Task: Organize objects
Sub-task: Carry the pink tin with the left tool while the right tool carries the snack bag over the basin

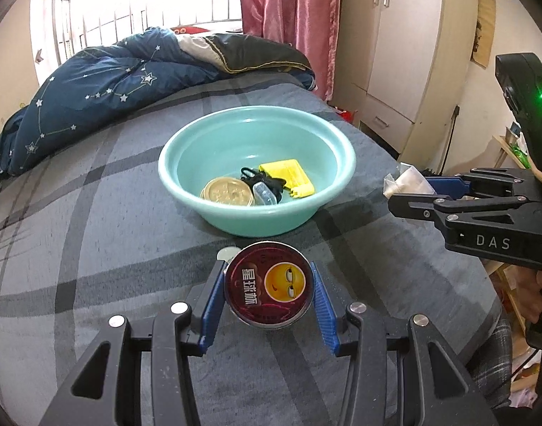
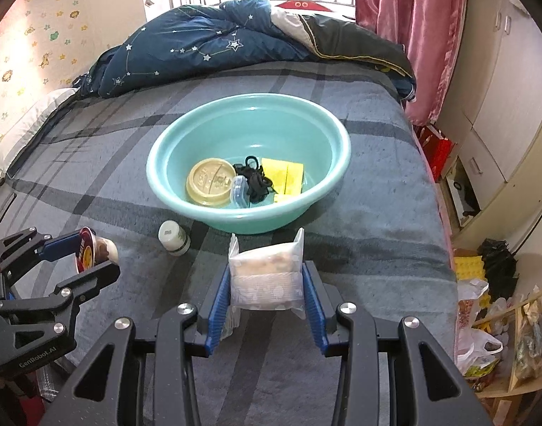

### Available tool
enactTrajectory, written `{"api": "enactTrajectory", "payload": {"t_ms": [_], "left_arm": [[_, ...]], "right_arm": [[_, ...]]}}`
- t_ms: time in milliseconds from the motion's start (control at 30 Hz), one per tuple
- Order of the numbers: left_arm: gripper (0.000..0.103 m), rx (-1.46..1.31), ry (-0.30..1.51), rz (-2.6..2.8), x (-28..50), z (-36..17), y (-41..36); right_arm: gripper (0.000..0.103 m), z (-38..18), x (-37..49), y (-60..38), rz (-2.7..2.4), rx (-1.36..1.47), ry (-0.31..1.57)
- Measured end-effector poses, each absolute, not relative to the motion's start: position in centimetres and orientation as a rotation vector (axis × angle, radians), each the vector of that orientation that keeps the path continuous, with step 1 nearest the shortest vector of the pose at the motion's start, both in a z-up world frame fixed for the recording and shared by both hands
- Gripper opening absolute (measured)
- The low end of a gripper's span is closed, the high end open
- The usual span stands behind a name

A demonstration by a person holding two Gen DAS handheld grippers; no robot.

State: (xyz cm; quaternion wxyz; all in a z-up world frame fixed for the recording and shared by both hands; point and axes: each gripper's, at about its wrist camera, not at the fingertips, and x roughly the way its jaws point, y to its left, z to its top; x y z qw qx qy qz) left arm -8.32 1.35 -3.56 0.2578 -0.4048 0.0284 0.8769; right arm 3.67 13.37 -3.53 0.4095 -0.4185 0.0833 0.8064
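Observation:
My left gripper is shut on a round dark-red cup with a smiley lid, held above the grey checked bed. The same cup shows at the left of the right wrist view. My right gripper is shut on a clear plastic packet of pale goods. Ahead of both stands a teal basin, also seen as basin. It holds a tan round lid, black cord, a small clear blue case and a yellow item.
A small white bottle lies on the bed between the two grippers, in front of the basin. A dark-blue starred quilt is heaped at the far end. Cupboards and bags stand beyond the bed's right edge.

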Motion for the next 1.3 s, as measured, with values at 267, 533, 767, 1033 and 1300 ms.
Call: {"api": "enactTrajectory", "payload": {"t_ms": [267, 533, 767, 1033, 1300], "left_arm": [[0.050, -1.067, 0.077, 2.369, -9.5, -2.4, 1.8], [0.050, -1.044, 0.085, 2.357, -11.3, -1.7, 2.5], [0.050, -1.048, 0.083, 2.347, -13.4, -1.5, 3.1], [0.050, -1.059, 0.099, 2.344, -15.7, -1.7, 3.5], [0.050, -1.074, 0.107, 2.332, -18.0, -2.4, 4.3]], "right_arm": [[0.043, -2.2, 3.1, 14.2, 2.040, -1.030, 0.199], [0.043, -1.1, 2.0, 15.1, 2.057, -1.020, 0.178], [0.043, -0.8, 0.8, 16.5, 2.068, -1.024, 0.171], [0.043, -0.6, -0.8, 18.4, 2.078, -1.035, 0.160], [0.043, -0.9, -2.3, 20.2, 2.083, -1.046, 0.158]]}}
